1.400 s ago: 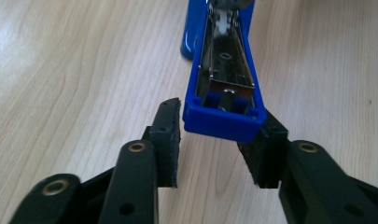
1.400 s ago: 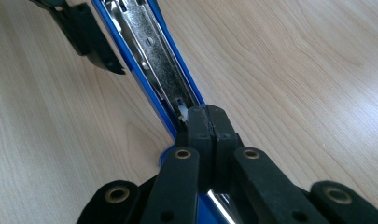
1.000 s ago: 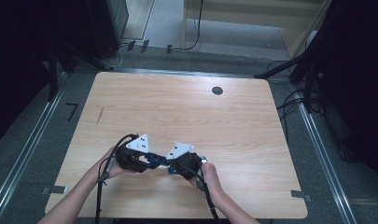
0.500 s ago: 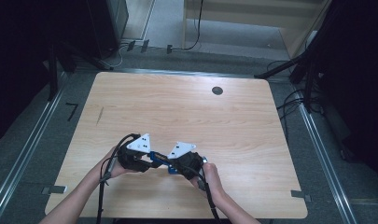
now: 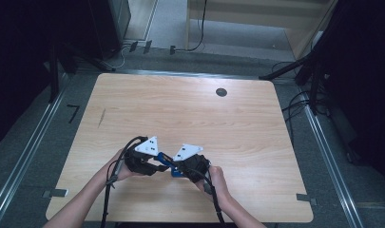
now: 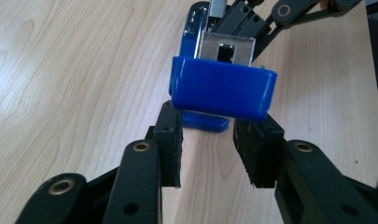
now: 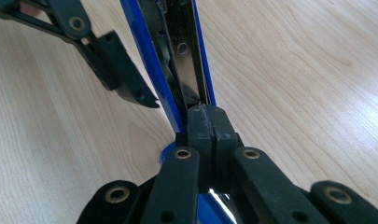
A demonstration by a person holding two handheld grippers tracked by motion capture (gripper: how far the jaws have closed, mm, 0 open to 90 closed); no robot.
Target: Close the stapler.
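Stapler (image 5: 165, 161) work, near the front edge of the surface (image 5: 237, 118), roughly mid-width, held between the two hands. It is blue with a metal staple channel, and it appears hinged open: in the left gripper view the blue cap end (image 6: 222, 87) faces the camera with the metal magazine (image 6: 226, 49) behind it and a blue base lip (image 6: 206, 122) below.

Right gripper (image 7: 208, 116): jaws clenched tight, pads pressed together on a thin part of the stapler where the blue arm and metal rail meet; the exact part pinched is hard to tell. It seems to act as the anchor.

Left gripper (image 6: 207, 140): jaws part-open, pads sitting just under and either side of the cap end, not pressing on it as far as the view shows; released, nothing gripped.

Likely step: left takes hold of the free blue end while right steadies the body. To do it well, keep the right clamp fixed, centre the left pads on the cap's flat sides rather than the rounded lip, close squarely, then swing along the hinge line without twisting. Risk: pads slipping off glossy plastic.
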